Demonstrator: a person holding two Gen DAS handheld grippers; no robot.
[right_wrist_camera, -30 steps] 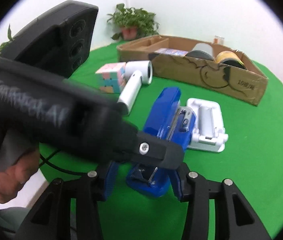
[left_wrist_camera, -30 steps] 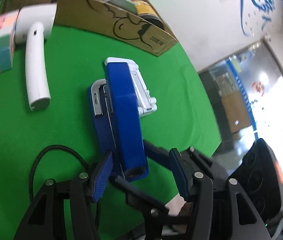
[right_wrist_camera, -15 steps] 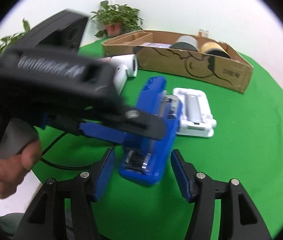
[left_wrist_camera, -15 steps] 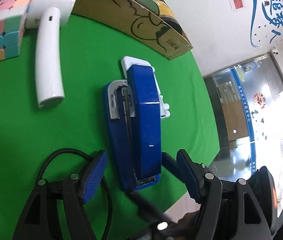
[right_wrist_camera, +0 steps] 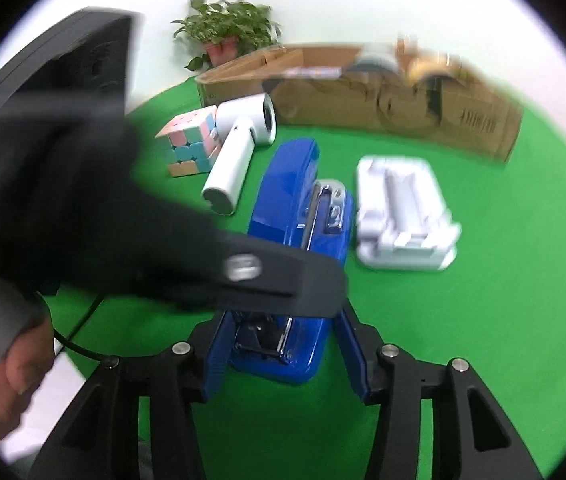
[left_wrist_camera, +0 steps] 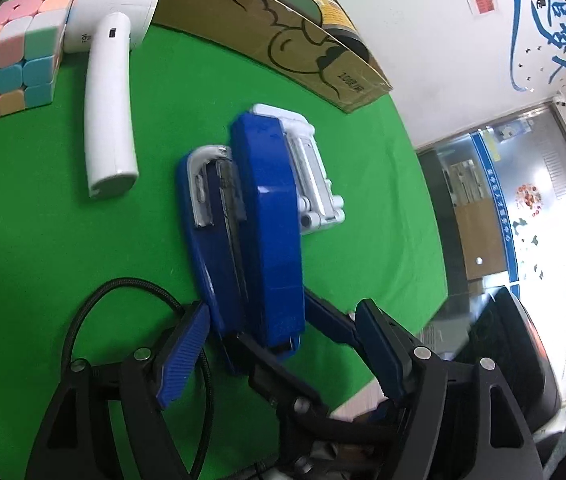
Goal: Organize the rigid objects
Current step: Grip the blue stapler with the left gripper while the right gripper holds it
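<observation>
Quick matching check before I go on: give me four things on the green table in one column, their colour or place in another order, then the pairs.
1. Long plastic stapler
2. Pastel puzzle cube
3. Handheld fan with a straight handle
4. Open cardboard box

A. white, lying flat, its head against the cube
B. brown, at the far edge of the table
C. blue, lying on its side nearest the fingers
D. pink, peach and light blue squares

Pairs: 1-C, 2-D, 3-A, 4-B

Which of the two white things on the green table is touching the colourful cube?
The white handheld gadget with the long handle: its round head rests against the cube. The white ridged tray lies beside the blue stapler.
</observation>
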